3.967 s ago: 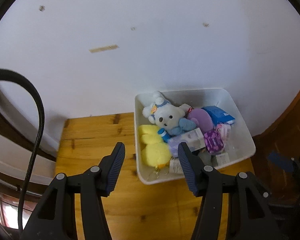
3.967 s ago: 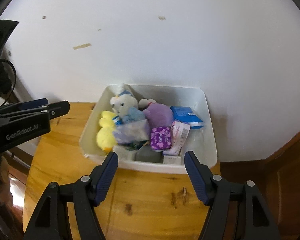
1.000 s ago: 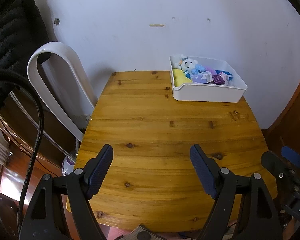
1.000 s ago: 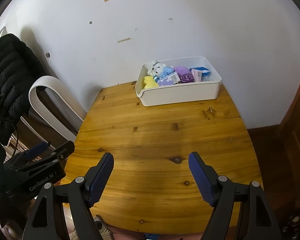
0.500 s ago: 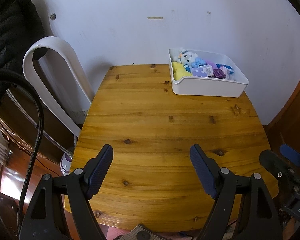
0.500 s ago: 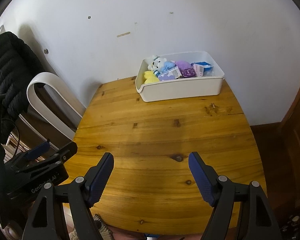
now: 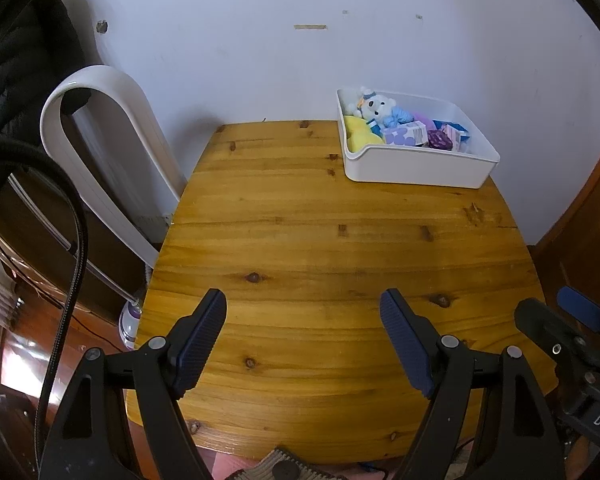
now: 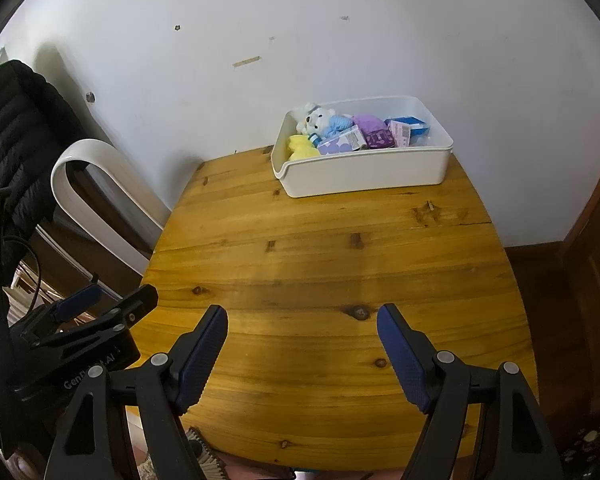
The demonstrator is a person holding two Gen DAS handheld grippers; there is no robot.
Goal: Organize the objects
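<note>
**Claws backing off from the full bin**

Both claws are pulling farther back from the white bin [image 7: 416, 166]. The left claw [image 7: 302, 338] is hanging released over the table [image 7: 300, 240]; the right claw [image 8: 302, 350] likewise. Toys are sitting in the bin at the table's far right corner.

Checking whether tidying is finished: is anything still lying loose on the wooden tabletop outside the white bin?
No: in the right wrist view the wooden tabletop carries only the white bin, with the toys and packets inside it.
</note>
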